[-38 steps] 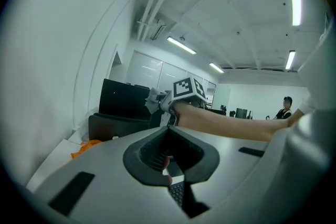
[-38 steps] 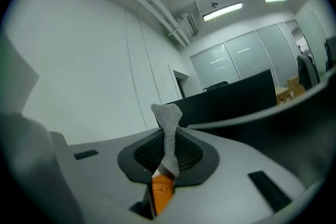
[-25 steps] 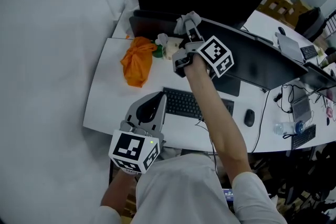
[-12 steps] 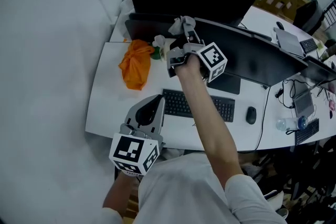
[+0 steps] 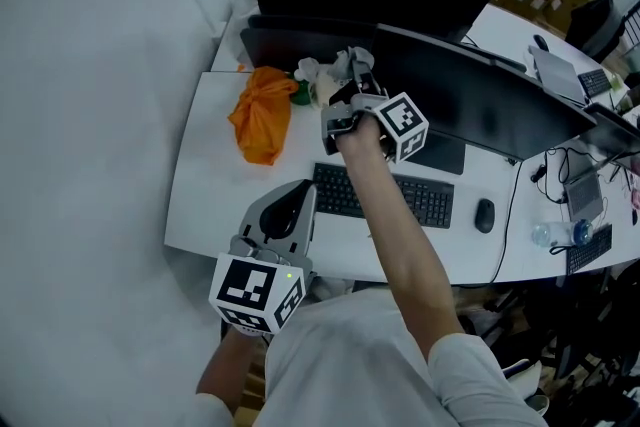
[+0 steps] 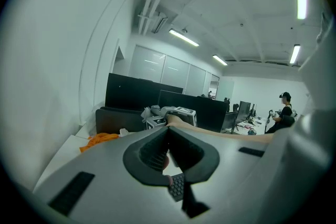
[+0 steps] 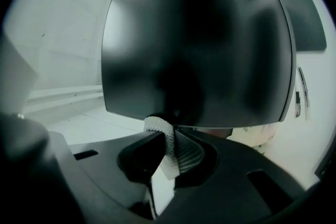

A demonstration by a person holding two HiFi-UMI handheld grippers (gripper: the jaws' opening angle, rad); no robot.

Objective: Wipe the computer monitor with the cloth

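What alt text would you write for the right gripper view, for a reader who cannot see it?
The right gripper is shut on a white knitted cloth, whose top fold sits at the lower edge of a dark monitor. The blank, unlit screen fills most of the view, with pale surroundings around it.

The left gripper (image 6: 168,128) has its grey jaws meeting at the tips with nothing between them, and a black keyboard (image 6: 177,186) shows just below at 6 o'clock. Beyond the tips a bare forearm (image 6: 220,132) reaches in from 3 o'clock toward the black flat monitors (image 6: 131,94) at 11 o'clock. A crumpled orange cloth (image 6: 100,139) lies on the white desk (image 6: 65,148) at 9 o'clock.
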